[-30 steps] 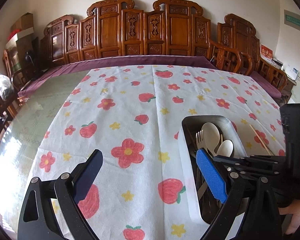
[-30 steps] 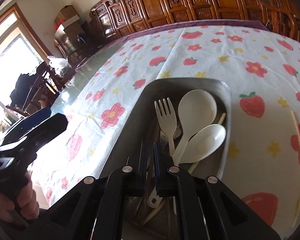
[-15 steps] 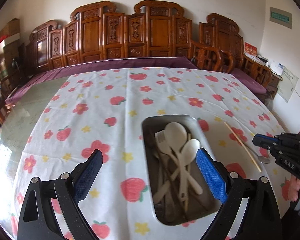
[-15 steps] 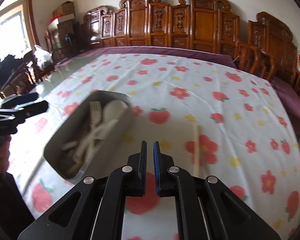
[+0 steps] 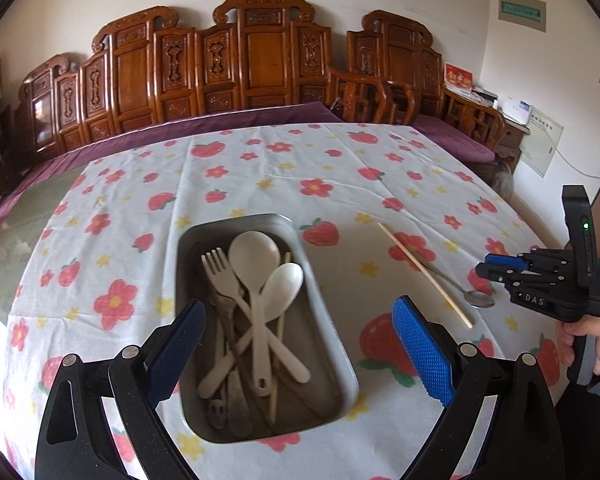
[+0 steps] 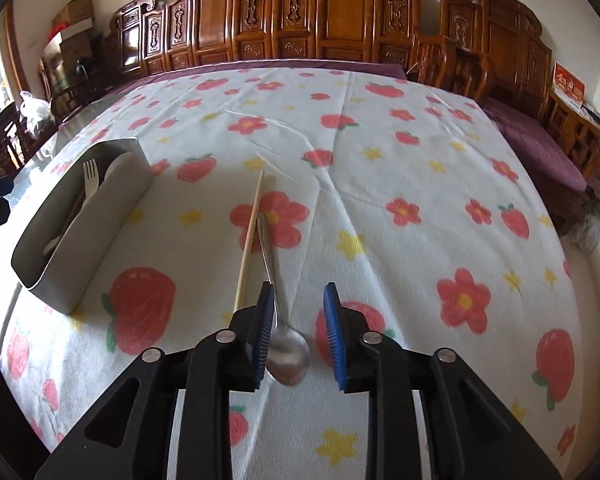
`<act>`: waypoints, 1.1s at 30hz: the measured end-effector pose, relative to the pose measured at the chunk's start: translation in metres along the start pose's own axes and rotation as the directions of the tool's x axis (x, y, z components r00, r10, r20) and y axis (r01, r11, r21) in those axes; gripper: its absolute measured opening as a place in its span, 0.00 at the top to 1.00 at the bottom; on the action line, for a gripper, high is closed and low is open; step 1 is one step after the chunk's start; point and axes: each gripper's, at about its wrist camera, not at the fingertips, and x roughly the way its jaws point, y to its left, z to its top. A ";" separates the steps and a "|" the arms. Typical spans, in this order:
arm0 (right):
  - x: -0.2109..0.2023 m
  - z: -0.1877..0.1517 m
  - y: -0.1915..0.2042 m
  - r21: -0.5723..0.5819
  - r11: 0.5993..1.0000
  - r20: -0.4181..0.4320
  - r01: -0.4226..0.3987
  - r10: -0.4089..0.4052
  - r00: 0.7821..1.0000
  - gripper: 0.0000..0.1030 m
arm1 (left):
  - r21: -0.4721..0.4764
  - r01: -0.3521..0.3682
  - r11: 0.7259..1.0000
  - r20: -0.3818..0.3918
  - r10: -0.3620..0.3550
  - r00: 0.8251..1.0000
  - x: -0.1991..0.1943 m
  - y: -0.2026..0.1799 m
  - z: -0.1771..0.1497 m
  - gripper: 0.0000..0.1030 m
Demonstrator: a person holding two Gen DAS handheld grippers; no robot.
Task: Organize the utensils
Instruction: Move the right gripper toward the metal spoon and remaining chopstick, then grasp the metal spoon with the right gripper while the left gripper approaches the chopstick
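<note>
In the right wrist view the metal spoon (image 6: 286, 354) lies on the flowered tablecloth (image 6: 380, 184) at lower centre, its bowl between the blue pads of the right gripper (image 6: 298, 330), whose jaws are opening and not pressing it. A wooden chopstick (image 6: 249, 240) lies just left of its handle. The metal tray (image 6: 76, 248) of utensils sits at left; the left gripper (image 5: 296, 344) hangs spread wide above it, holding nothing.

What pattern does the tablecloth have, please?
White tablecloth with red strawberries, red flowers and small yellow stars; the right wrist view shows it best.
</note>
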 end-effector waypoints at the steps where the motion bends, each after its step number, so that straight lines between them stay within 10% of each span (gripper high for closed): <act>1: 0.000 -0.002 0.000 0.007 1.000 -0.003 -0.002 0.002 1.000 0.72 | 0.004 0.004 1.000 -0.001 -0.004 1.000 0.000 -0.003 -0.001 0.12; 17: 0.018 -0.026 0.011 0.082 0.997 -0.092 -0.012 0.020 0.996 0.72 | 0.064 0.040 0.997 -0.028 -0.038 0.999 -0.004 -0.042 -0.016 0.12; 23: 0.016 -0.029 0.007 0.105 0.994 -0.087 -0.019 0.028 0.996 0.94 | 0.076 0.030 0.997 -0.038 -0.028 0.999 -0.004 -0.052 -0.022 0.12; 33: -0.006 -0.017 -0.022 0.175 0.984 0.009 -0.028 0.027 1.000 0.97 | 0.092 -0.002 0.996 -0.079 0.010 0.997 0.011 -0.071 -0.021 0.12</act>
